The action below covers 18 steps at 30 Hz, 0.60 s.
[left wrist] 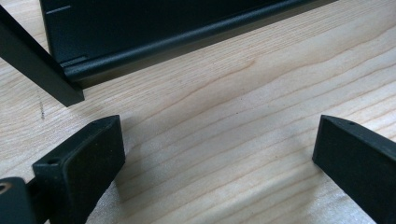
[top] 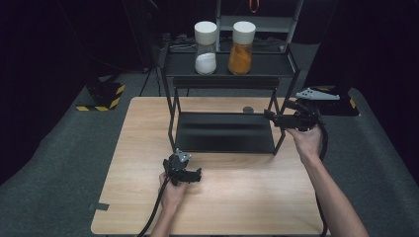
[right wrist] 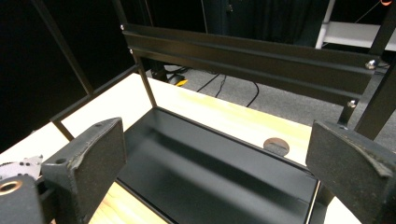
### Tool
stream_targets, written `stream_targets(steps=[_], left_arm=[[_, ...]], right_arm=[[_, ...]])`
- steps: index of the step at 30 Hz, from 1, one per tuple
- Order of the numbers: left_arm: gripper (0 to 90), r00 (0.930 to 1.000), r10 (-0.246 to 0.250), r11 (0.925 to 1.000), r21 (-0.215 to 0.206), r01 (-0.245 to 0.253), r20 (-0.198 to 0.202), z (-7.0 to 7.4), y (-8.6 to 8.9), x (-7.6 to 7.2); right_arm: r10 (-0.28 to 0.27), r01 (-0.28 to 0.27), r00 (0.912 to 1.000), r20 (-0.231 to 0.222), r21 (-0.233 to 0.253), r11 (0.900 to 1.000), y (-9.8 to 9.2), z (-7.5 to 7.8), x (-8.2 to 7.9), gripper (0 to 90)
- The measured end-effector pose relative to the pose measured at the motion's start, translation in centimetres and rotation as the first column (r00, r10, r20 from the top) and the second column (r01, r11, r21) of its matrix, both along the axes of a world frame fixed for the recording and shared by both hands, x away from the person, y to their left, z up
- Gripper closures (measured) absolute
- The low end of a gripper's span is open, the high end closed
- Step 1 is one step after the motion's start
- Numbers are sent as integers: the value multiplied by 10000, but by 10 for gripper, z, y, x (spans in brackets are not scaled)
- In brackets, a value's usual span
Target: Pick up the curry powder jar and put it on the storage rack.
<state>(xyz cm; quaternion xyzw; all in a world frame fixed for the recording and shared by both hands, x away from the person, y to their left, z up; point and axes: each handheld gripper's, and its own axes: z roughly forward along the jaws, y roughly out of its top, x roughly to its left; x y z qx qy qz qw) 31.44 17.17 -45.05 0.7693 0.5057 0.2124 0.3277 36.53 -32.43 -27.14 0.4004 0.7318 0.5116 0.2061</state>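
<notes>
A black two-level rack [top: 173, 106] stands at the back of the wooden table [top: 143, 148]. Its top shelf carries a jar of white powder [top: 205, 49] and a jar of orange powder [top: 241, 49], both with white lids. My left gripper [top: 197, 175] hovers low over the table just in front of the rack's front left leg, and the left gripper view has it [left wrist: 219, 135] open and empty. At the rack's right side my right gripper [top: 271, 116] points in over the lower tray [right wrist: 210, 172]. The right gripper view shows it [right wrist: 215, 140] open with nothing between its jaws.
A small dark round disc [top: 248, 109] lies on the table behind the lower tray, also visible in the right gripper view [right wrist: 276, 146]. The rack's front left leg [left wrist: 37, 70] stands close to my left gripper. Grey floor surrounds the table.
</notes>
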Motion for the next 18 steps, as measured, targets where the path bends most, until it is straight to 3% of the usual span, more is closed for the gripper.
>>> stream_targets(steps=[18], left_arm=[[21, 10000, 0, 10000, 9, 0, 4, 0, 0, 0]], right_arm=[[23, -23, 9992, -402, 2, 10000, -2, -28, -1, 53]])
